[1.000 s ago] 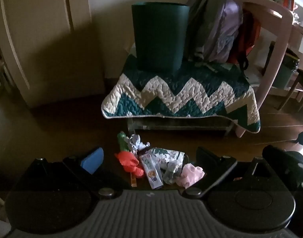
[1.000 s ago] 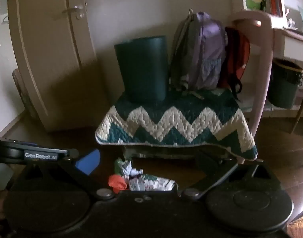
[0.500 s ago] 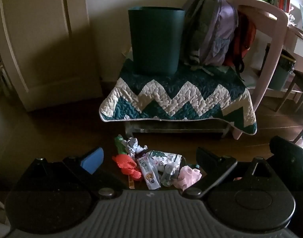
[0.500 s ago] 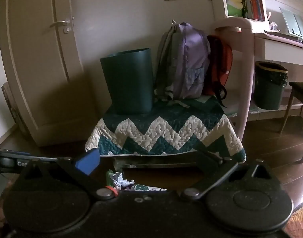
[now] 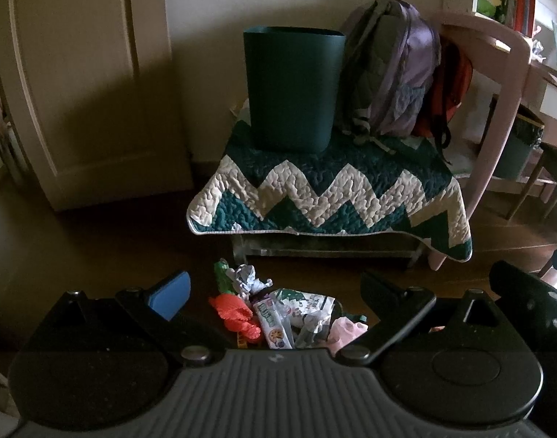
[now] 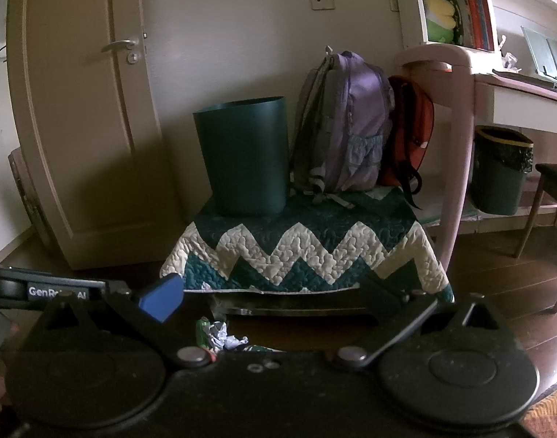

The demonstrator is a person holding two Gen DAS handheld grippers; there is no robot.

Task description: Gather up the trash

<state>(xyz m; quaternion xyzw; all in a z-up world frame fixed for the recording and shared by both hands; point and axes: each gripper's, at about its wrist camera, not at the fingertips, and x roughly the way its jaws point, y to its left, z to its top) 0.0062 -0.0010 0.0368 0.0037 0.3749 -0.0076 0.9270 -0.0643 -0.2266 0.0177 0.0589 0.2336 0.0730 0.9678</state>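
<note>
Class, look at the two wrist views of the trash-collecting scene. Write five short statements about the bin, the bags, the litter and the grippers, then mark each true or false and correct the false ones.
1. The dark green bin stands upright on the zigzag quilt. True.
2. The purple backpack lies flat on the floor. False: it stands on the quilt beside the bin.
3. The pile of litter is on the floor in front of the quilt. True.
4. The left gripper is shut on the orange scrap. False: it is open and holds nothing.
5. The right gripper is open and empty. True.
</note>
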